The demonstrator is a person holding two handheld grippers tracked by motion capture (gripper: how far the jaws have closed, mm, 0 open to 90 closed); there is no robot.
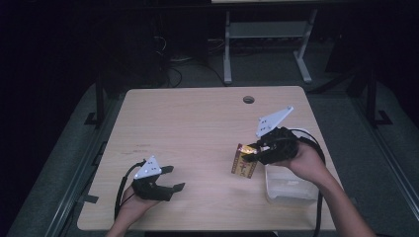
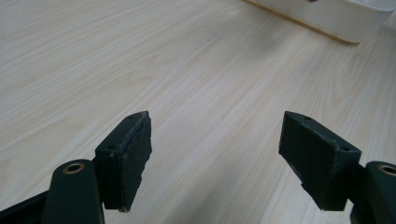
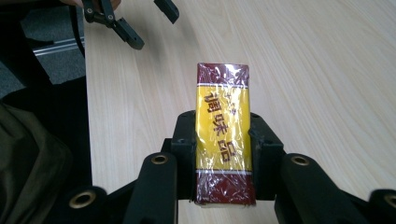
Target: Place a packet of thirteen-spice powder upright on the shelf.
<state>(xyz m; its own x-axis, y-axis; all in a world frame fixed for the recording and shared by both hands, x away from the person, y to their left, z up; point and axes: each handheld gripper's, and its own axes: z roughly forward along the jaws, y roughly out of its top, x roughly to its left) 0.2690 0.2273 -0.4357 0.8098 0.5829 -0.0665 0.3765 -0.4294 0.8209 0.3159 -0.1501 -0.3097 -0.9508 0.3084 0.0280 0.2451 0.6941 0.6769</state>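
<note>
My right gripper (image 3: 219, 154) is clamped on the yellow-and-maroon packet (image 3: 223, 128), holding it by its narrow sides above the table (image 1: 197, 123), just beside the white tub (image 1: 291, 187). My left gripper (image 1: 170, 177) rests apart near the table's front edge, jaws spread and empty. I judge this the carry step; next I must swing the packet over the tub and let go.

We're in a lab or office workroom: pale wood desk (image 1: 197, 128) with a cable grommet hole (image 1: 248, 99), grey carpet around it, white metal frame legs (image 1: 227, 49) and loose cables (image 1: 173, 64) behind the desk.
</note>
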